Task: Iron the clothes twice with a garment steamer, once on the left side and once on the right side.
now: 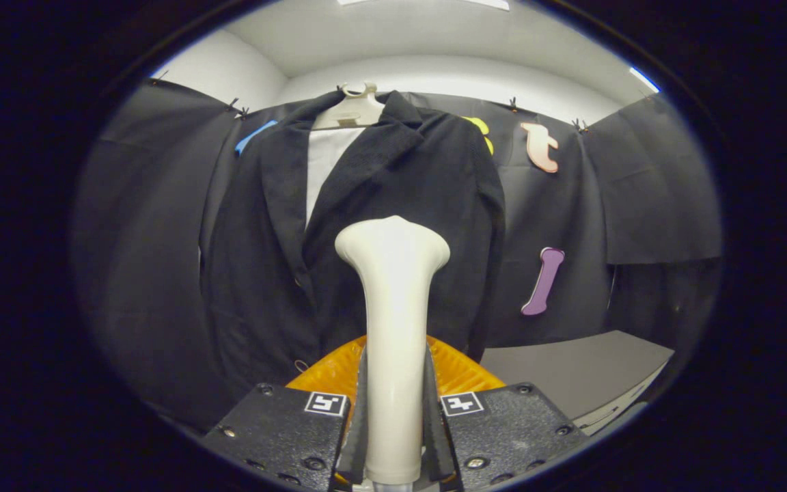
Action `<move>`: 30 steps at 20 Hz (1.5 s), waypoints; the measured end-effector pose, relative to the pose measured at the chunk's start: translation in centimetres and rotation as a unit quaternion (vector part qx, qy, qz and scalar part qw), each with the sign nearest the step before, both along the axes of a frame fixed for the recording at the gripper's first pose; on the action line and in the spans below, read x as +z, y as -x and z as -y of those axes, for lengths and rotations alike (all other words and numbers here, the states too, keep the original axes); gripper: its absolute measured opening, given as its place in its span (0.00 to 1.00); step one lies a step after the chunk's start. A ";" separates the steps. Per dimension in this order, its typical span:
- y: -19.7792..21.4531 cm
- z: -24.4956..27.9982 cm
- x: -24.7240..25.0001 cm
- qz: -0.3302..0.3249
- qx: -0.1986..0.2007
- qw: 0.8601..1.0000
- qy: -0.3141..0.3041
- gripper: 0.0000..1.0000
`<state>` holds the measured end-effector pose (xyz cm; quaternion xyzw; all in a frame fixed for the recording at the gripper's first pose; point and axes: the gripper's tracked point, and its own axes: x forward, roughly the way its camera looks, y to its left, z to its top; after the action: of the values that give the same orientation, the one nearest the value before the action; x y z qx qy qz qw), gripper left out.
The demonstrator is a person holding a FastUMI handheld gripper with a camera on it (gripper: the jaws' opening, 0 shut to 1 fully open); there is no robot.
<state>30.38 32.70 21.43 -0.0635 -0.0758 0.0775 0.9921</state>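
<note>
A dark jacket [366, 225] hangs upright on a pale hanger [356, 109] in front of the black booth wall, with a white lining panel [325, 164] showing between its lapels. A cream garment steamer [393, 328] stands up between my fingers, its flared head against the jacket's front, a little right of the button line. My gripper [393, 417] is shut on the steamer's handle, both fingers [361, 410] pressing its sides. The jacket's lower hem is hidden behind the steamer and the gripper.
An orange ridged object [462, 372] lies just beyond the fingers, below the jacket. A grey table top [571, 369] extends to the right of it. Black cloth walls surround the jacket on both sides.
</note>
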 end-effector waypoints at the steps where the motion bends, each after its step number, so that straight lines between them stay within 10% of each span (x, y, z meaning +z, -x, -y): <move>1: 0.1 0.0 -0.8 -0.005 0.001 1.000 0.002 0.37; 30: 2.4 4.0 -19.4 -0.160 -0.035 0.983 0.088 0.37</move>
<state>27.94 28.70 2.00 -0.1397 0.0930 0.0582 0.9841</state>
